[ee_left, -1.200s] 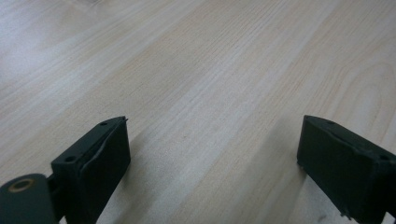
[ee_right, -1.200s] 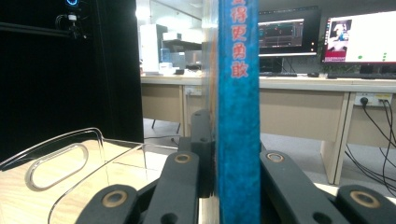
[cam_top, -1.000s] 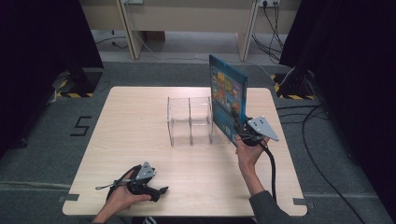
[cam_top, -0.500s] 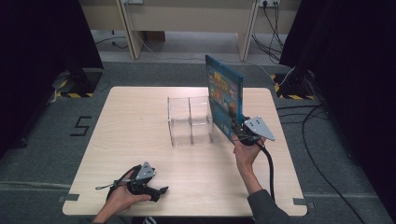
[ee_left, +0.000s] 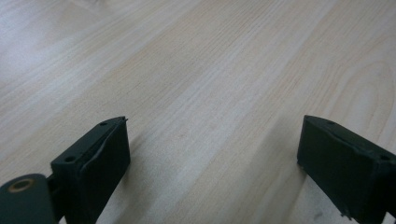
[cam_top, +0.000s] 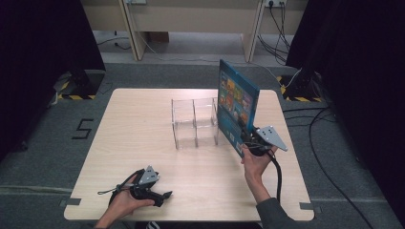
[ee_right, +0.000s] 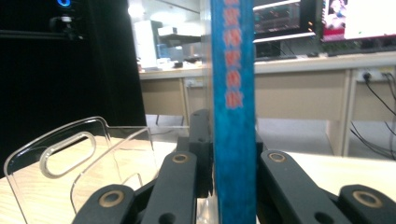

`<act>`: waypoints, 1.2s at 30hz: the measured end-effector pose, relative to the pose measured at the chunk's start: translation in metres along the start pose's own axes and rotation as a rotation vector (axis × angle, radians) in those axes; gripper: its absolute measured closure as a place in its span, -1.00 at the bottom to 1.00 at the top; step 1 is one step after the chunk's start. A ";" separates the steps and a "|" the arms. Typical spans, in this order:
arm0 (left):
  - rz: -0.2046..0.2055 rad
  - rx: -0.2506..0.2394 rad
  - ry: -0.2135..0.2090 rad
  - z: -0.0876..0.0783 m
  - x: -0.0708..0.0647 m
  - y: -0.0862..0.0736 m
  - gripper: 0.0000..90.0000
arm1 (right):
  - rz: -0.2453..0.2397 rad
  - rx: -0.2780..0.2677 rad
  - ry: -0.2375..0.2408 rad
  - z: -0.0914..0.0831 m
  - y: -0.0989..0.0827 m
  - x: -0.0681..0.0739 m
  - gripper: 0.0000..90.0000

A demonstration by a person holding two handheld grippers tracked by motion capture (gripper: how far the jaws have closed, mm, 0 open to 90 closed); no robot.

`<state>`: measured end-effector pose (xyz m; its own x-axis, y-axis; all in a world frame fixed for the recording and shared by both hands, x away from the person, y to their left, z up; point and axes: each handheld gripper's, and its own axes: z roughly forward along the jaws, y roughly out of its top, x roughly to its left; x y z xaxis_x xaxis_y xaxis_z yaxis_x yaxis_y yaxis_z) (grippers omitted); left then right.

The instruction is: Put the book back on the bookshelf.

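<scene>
Occupying the middle of the high view, a pale wood-grain table (cam_top: 143, 129) stands on grey carpet, with a "5" marked in tape on the floor (cam_top: 82, 129) at its left. Dark curtains flank the scene; a beige counter (cam_top: 191, 19) runs along the far wall with cables below it. The right gripper view looks past the table to desks carrying lit monitors (ee_right: 299, 18).

A clear acrylic organiser (cam_top: 196, 123) stands upright near the table's middle, split by dividers into compartments; nothing can be made out inside them. Its rounded wall with a slot handle appears in the right gripper view (ee_right: 74, 158).

The blue book (cam_top: 236, 105) is held upright on edge, just right of the organiser and above the table. The right gripper (cam_top: 252, 143) has its fingers clamped on the book's lower near corner, spine toward its camera (ee_right: 233, 116).

The left gripper (cam_top: 160, 195) rests near the table's front edge, its fingers (ee_left: 100, 158) spread apart with bare wood between them.
</scene>
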<state>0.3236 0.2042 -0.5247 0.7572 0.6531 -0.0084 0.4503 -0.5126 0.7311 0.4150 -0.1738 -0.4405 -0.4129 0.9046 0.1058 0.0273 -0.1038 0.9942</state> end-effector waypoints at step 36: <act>-0.001 -0.007 0.001 0.000 0.000 -0.001 -0.81 | 0.029 0.155 0.035 -0.037 -0.017 -0.007 0.43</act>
<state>0.3232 0.2041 -0.5252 0.7561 0.6544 -0.0083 0.4479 -0.5082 0.7356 0.3838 -0.1934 -0.4586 -0.4417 0.8867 0.1363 0.1788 -0.0619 0.9819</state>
